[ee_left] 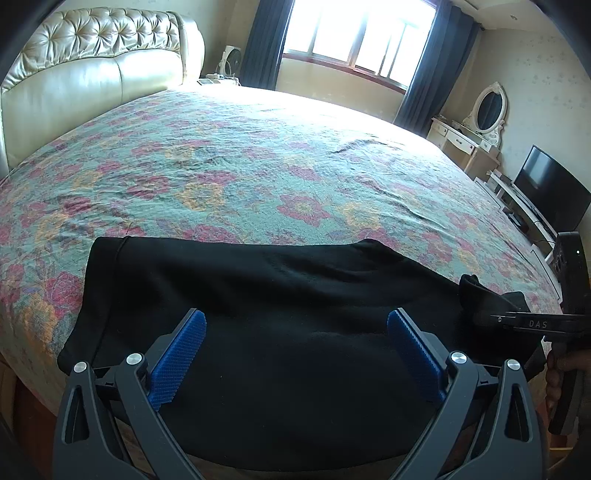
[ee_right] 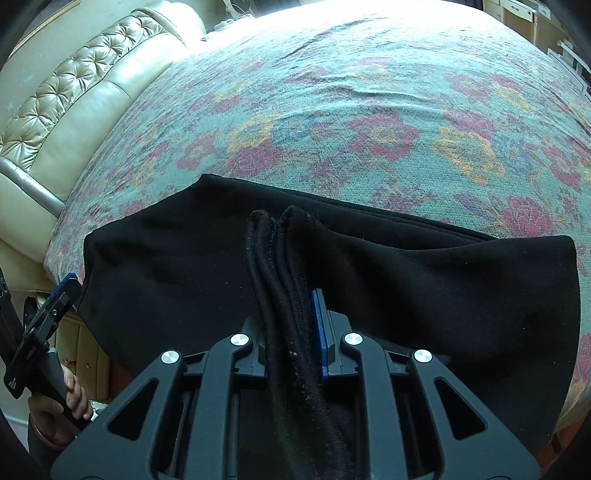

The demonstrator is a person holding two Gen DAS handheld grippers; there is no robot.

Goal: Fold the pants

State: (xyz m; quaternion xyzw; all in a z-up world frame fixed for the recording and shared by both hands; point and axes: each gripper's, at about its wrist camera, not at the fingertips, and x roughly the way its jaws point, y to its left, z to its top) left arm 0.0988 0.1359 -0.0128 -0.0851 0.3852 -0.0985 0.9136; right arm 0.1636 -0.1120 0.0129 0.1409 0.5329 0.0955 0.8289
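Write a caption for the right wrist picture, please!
Right gripper holding black pants hems over a flowery bed.

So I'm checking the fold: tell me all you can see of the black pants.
The black pants are soft matte knit, lying flat across the near edge of the floral bedspread. Thick seamed edges are bunched upright between the right gripper pads. The left gripper hovers open over them, apparently not touching.

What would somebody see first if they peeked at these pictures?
Probably the black pants spread along the near edge of the big flowery bedspread. Next, the right tongs with bunched cuffs of the pants between their pads, and the left tongs hanging wide open over the cloth. A bright window glows behind the bed.
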